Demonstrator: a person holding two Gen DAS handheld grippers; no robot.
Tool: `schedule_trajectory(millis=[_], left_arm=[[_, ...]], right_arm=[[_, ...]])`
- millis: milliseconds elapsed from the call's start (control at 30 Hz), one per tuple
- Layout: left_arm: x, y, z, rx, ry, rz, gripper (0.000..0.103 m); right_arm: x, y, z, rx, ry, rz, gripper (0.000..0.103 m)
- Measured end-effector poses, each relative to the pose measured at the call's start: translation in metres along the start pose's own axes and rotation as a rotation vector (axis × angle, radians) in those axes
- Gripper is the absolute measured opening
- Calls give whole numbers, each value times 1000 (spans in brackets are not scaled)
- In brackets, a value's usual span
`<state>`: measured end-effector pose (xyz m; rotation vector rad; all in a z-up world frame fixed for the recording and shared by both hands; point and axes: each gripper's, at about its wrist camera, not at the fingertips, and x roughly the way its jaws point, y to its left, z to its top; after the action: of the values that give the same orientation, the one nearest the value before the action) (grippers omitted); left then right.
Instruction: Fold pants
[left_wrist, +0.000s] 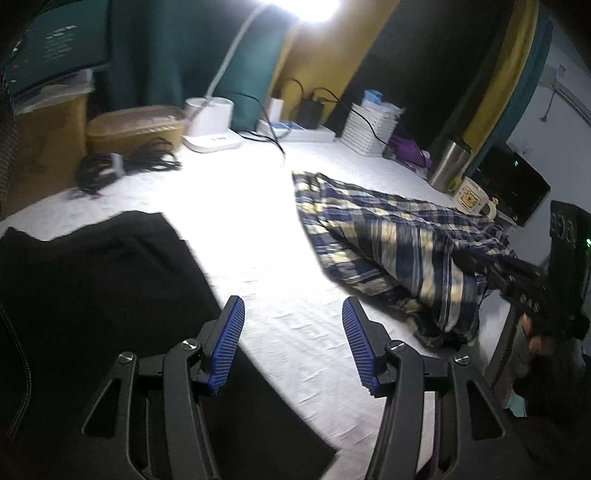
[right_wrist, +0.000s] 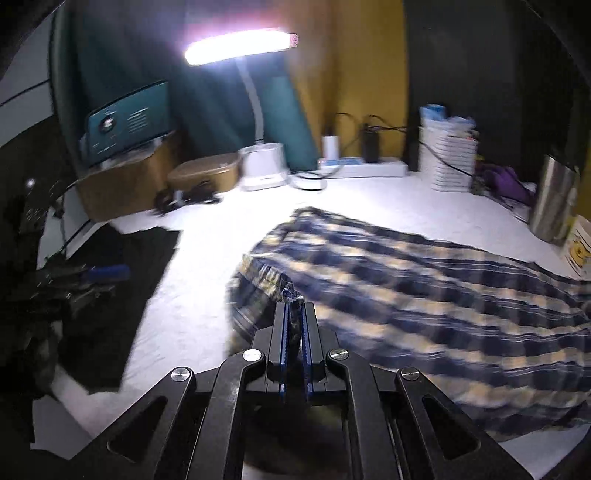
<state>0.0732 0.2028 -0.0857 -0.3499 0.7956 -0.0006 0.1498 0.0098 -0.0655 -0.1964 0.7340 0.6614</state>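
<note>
Motion blur smears the plaid pants (right_wrist: 424, 295) in the right wrist view, and their far end runs past the picture's right edge. A mug (right_wrist: 580, 251) at the tabletop's right edge is cut off.

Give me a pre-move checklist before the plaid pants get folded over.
1. Right gripper shut on the plaid pants: ok, fabric pinched between the jaws.
2. Left gripper ready: not ok, jaws open and empty above the white table cover.
3. Pants lying flat: not ok, bunched near the grip.
4. Mug away from the cloth: cannot tell, it sits very close.
5. Black cloth apart from the pants: ok.
</note>
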Motion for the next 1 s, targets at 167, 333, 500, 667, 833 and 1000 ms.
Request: schedule_trajectory(millis=[167,333,500,667,833,1000], left_arm=[[23,-23,2,6,46,-25,55],[47,-48,4,51,104,-42,55],[76,-57,2,44,165,-52,55],[88,-58,15,32,151,-30,55],[98,-62,20,105,133,-33,53],[94,-67,33,144,145,-27,4]], right_arm=[[-3,-47,3,60,-17,-43,7],[-4,-93,9,112,-41,-79,7],[8,-129,7,164,-1,-116,7],[7,-134,-5,179,5,-115,7],[-1,-133,-11,194,4,-112,7],[-11,-127,-15,168,-1,-143,7]])
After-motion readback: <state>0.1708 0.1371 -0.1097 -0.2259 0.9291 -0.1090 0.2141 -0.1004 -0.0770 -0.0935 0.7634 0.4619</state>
